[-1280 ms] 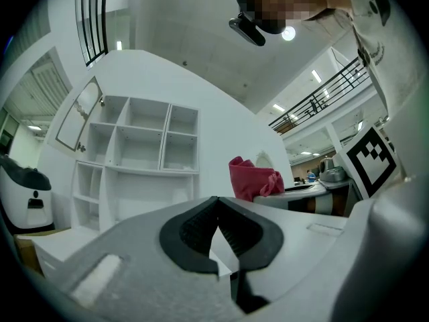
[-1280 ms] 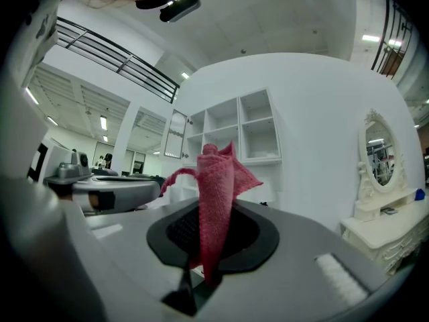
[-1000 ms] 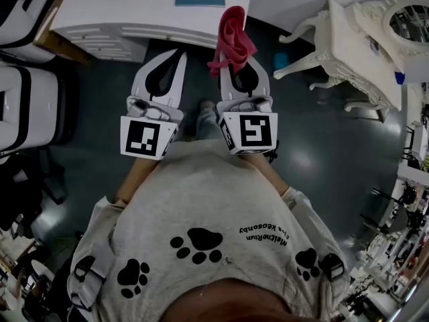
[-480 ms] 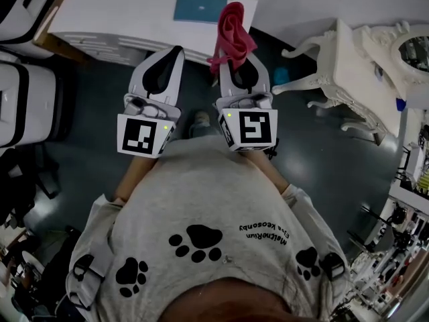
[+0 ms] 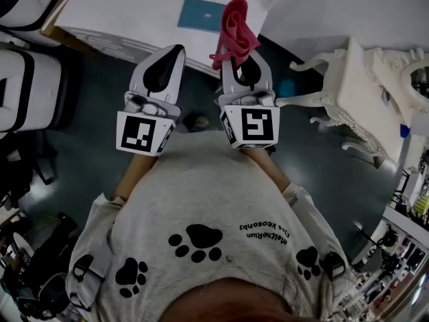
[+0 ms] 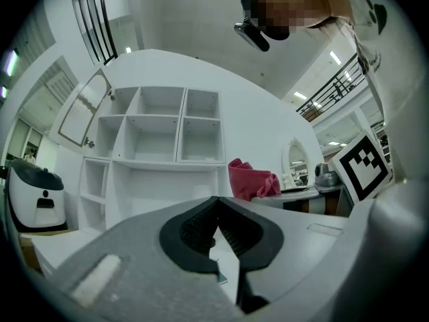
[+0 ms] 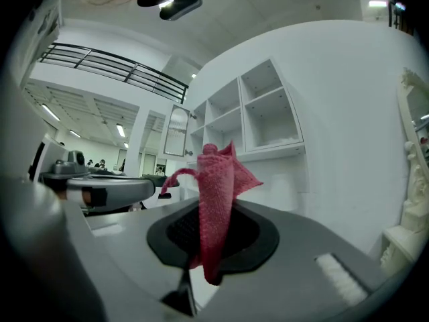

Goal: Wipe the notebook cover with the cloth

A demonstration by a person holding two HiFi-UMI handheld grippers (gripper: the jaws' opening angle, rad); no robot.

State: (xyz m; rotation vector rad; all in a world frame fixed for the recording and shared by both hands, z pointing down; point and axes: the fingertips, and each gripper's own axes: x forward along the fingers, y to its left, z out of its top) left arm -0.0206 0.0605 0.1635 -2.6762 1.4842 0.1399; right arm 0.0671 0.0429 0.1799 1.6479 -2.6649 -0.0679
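Head view: blue notebook (image 5: 203, 15) lies flat on the white bench (image 5: 120, 12), near its front edge, toward the right corner. Left gripper view: left claw (image 6: 218, 210) fully closed, empty. Right gripper view: right claw (image 7: 209, 243) clamped on the red cloth (image 7: 218, 186), which stands upright.

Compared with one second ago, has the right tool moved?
Yes. The right tool has moved forward with the cloth, nearer the notebook on the white desk.

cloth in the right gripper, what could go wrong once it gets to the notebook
The cloth is pinched as a narrow bunch in the right gripper, so hard jaw tips might scrape the notebook. The left gripper is shut and away from it, so the loose notebook may slide on the desk.
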